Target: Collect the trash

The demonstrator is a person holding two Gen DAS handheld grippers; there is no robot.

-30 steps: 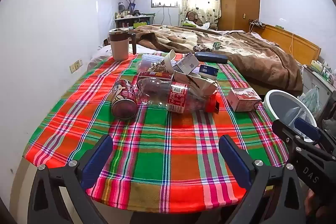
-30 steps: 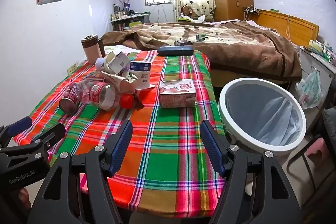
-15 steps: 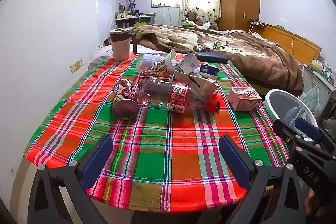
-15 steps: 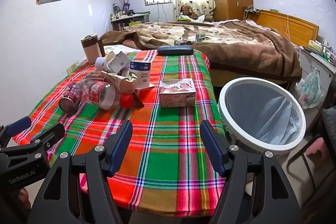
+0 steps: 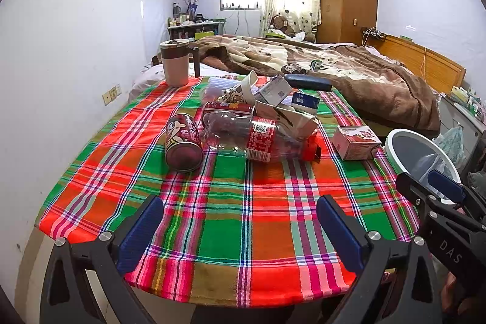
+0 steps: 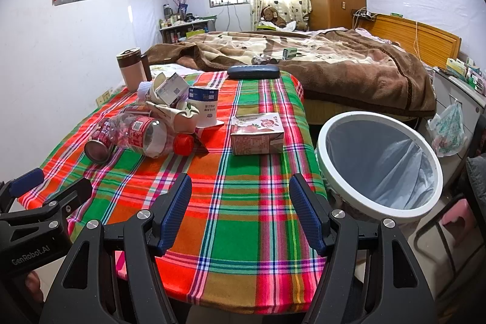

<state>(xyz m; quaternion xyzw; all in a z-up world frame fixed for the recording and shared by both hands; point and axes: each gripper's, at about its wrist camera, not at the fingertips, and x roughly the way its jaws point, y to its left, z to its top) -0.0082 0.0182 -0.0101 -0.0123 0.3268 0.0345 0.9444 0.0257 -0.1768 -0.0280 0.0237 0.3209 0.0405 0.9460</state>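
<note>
Plaid tablecloth (image 6: pixel 243 202) near edge bare, bin (image 6: pixel 379 166) beside

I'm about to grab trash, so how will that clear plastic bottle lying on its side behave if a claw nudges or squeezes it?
The plastic bottle looks empty, so probably light. Lying on its side, it may roll when nudged. Its thin clear wall likely buckles under a squeeze.

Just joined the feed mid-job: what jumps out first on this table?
A heap of trash on the plaid tablecloth: a clear plastic bottle on its side, a dark red can beside it, a pink carton apart. A white-rimmed bin stands off the table's right edge.
</note>
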